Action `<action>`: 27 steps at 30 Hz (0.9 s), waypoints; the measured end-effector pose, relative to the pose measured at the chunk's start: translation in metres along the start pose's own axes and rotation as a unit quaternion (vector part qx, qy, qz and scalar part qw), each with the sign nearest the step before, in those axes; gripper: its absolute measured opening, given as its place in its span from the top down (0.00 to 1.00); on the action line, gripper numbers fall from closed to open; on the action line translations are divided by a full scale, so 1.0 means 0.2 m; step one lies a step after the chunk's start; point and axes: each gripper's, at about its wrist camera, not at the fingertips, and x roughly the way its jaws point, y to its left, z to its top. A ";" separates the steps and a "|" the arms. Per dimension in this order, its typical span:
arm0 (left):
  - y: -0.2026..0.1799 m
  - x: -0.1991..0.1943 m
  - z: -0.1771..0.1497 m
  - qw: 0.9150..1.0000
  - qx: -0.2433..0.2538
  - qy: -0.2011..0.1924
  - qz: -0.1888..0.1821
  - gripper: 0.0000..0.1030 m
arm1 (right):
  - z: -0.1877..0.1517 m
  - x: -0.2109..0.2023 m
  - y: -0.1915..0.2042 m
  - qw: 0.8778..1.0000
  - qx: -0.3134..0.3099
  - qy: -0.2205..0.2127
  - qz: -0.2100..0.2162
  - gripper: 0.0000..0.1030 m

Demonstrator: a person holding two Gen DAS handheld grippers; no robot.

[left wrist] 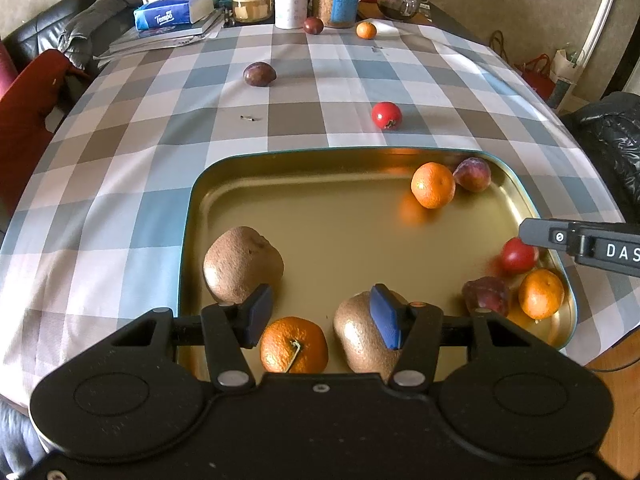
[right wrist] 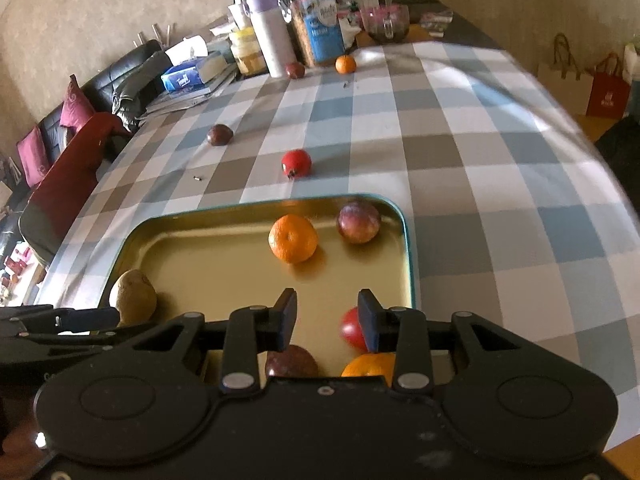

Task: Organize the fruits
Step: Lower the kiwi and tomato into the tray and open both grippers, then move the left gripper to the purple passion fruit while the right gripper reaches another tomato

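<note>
tray (left wrist: 192,216) has 2 kiwis, 3 mandarins, 2 plums, 1 red fruit; both tools (left wrist: 320,316) (right wrist: 327,320) open, empty; second kiwi (left wrist: 360,336) only shows left-side.

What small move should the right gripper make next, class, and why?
Probably reach forward to the red fruit on the cloth just beyond the tray: the right gripper is open and empty, and that fruit is the nearest one outside.

The tray (left wrist: 192,216) looks like glossy gold metal, mirroring the fruit. The tablecloth (left wrist: 160,152) is matt checked cloth. The 2 kiwis (left wrist: 240,264) look rough and fuzzy, the tangerine (left wrist: 294,346) pitted, the tomato (left wrist: 386,115) smooth, shiny. Gripper pads (left wrist: 260,312) are matt blue.
</note>
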 end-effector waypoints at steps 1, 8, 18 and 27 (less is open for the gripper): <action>0.00 0.00 0.00 1.000 0.000 -0.001 0.001 0.42 | 0.00 0.00 0.00 1.000 0.000 -0.001 0.001 0.64; -0.01 -0.01 0.00 1.000 0.010 -0.003 0.009 0.42 | 0.00 0.01 0.00 1.000 -0.002 0.006 0.000 0.64; 0.02 -0.03 0.05 0.999 0.009 -0.024 0.029 0.42 | 0.05 0.02 0.01 1.000 -0.010 -0.023 -0.009 0.64; 0.10 -0.02 0.19 0.996 -0.016 -0.069 0.057 0.41 | 0.21 0.09 0.05 0.997 -0.006 -0.082 -0.002 0.64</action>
